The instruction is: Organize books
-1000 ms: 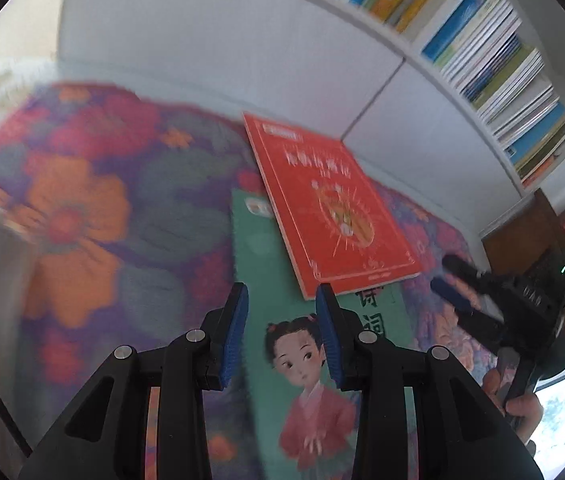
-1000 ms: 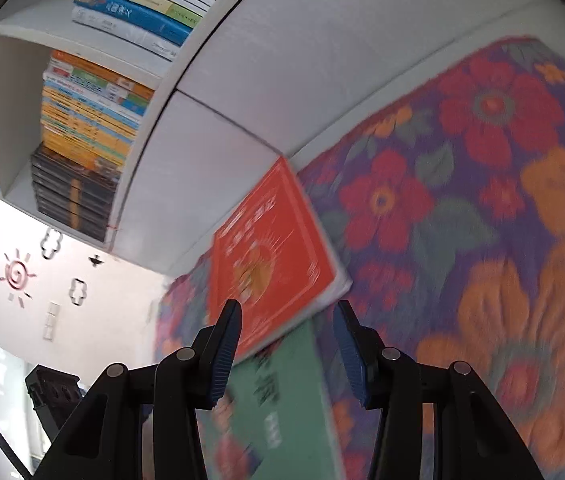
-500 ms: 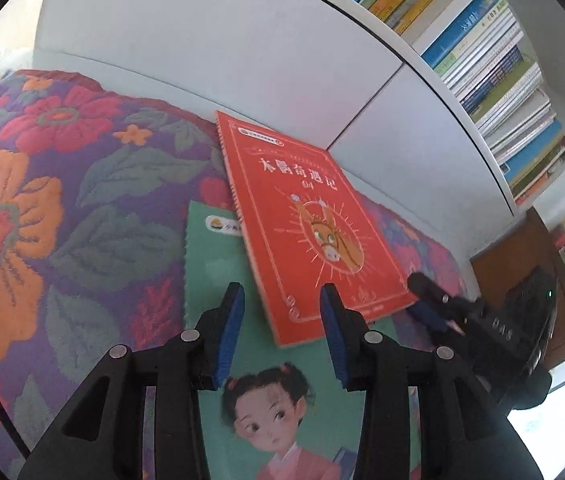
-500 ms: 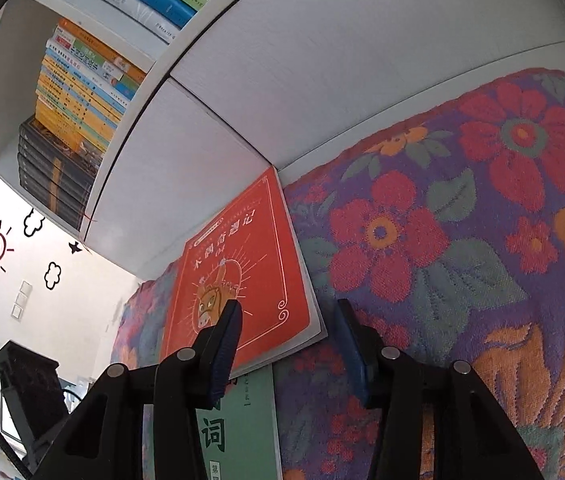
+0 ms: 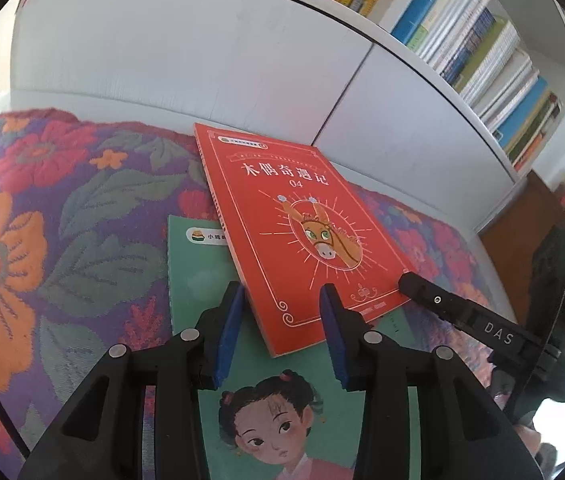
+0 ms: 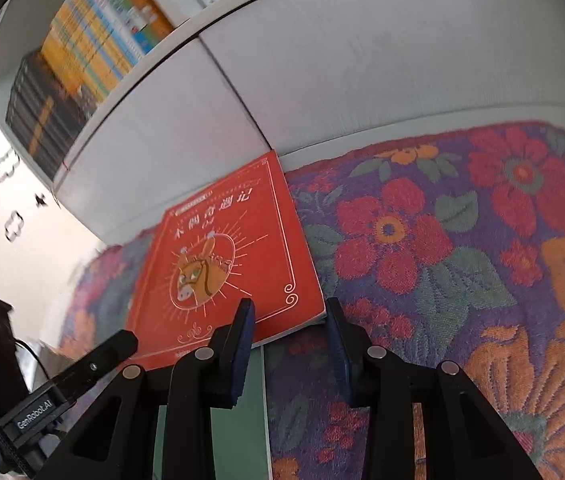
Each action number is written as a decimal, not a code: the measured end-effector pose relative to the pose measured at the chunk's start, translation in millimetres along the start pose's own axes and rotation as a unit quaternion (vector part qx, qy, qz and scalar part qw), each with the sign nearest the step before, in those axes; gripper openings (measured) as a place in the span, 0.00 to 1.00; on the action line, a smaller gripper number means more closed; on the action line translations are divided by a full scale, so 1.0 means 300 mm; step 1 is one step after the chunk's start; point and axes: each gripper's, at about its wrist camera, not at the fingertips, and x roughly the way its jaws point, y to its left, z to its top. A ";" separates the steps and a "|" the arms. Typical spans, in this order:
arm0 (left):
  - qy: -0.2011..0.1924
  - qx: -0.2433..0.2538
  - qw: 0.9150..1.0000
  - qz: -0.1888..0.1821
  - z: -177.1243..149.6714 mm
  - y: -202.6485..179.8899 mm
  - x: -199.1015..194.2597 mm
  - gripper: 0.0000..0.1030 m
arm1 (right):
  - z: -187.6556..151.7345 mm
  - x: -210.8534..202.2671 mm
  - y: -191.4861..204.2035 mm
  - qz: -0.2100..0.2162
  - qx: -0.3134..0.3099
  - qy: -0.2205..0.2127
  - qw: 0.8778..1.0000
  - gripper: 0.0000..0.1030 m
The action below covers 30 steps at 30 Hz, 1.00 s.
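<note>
Books lie overlapped on the floral cloth below the bookshelf (image 5: pixel 482 60), red book (image 5: pixel 302 236) atop green book (image 5: pixel 202 280), its near corners between both spread jaws, the right gripper's (image 6: pixel 288 316) closing, presumably to lift it, the left gripper (image 5: pixel 280 300) opposite.

A flowered purple, red and orange woven cover (image 5: pixel 54 216) carries a flat green picture book (image 5: pixel 202 276); a red paperback (image 5: pixel 302 236) lies partly atop it.

Two loose books: one red paperback with a donkey emblem (image 5: pixel 302 236), overlapping at twelve o'clock one green paperback showing a girl (image 5: pixel 282 408). Two black grippers: left gripper (image 5: pixel 280 320), right gripper (image 6: pixel 288 336).
</note>
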 end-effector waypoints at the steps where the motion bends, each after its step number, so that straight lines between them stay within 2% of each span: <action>1: -0.002 0.002 1.000 0.002 -0.001 -0.001 0.000 0.35 | -0.001 0.000 0.004 -0.002 -0.005 0.000 1.000 0.35; 8: -0.005 -0.006 1.000 -0.007 -0.002 0.023 -0.004 0.35 | 0.004 0.006 -0.025 0.020 0.012 0.006 1.000 0.36; 17: -0.006 -0.001 1.000 0.000 -0.005 0.011 -0.004 0.36 | -0.003 0.001 -0.008 0.015 -0.005 0.005 1.000 0.44; 30: -0.007 -0.002 1.000 -0.001 -0.006 0.010 -0.005 0.36 | -0.007 0.003 0.006 0.011 -0.013 0.006 1.000 0.47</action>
